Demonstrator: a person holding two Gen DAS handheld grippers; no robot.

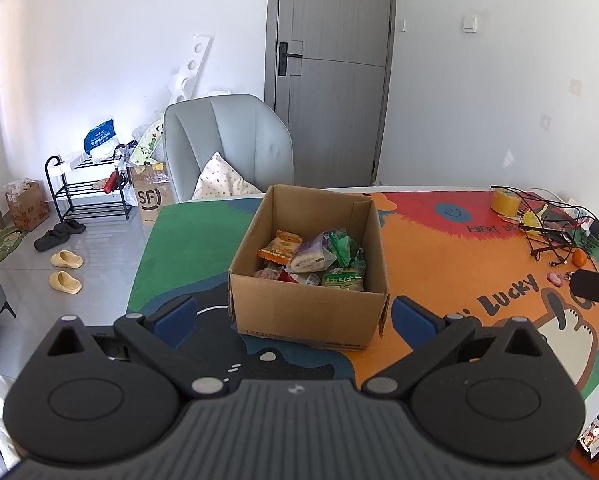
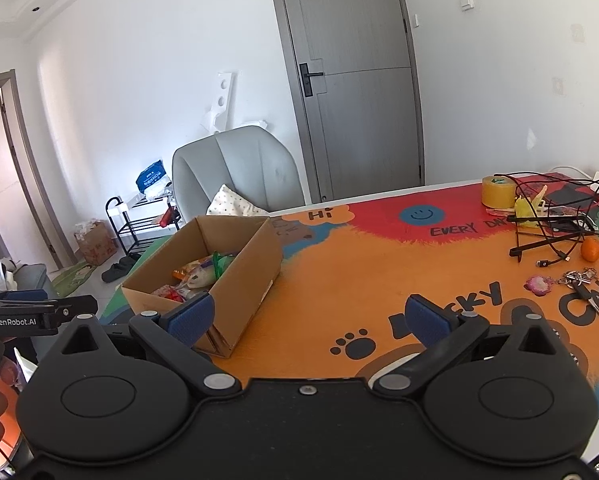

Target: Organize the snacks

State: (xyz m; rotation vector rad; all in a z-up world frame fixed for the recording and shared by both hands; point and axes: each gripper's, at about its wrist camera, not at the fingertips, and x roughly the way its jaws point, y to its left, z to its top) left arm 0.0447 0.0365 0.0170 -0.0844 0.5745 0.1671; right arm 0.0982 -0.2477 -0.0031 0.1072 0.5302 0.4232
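An open cardboard box (image 1: 307, 312) stands on the colourful table mat (image 1: 439, 264), holding several snack packets (image 1: 319, 258) in orange, white and green wrappers. My left gripper (image 1: 295, 318) is open, its blue pads spread on either side of the box's near wall, nothing between them. In the right wrist view the same box (image 2: 239, 276) sits to the left with the snack packets (image 2: 197, 276) inside. My right gripper (image 2: 309, 320) is open and empty over the orange mat (image 2: 359, 272), its left pad near the box's front corner. The left gripper (image 2: 27, 312) shows at the far left edge.
At the table's right end lie a yellow tape roll (image 1: 506, 201), a black wire rack with cables (image 1: 551, 224), a small orange (image 2: 590, 249), keys (image 2: 579, 280) and a pink charm (image 2: 538, 283). A grey chair (image 1: 227, 144) stands behind the table; a shoe rack (image 1: 87, 184) and slippers (image 1: 65, 270) on the floor.
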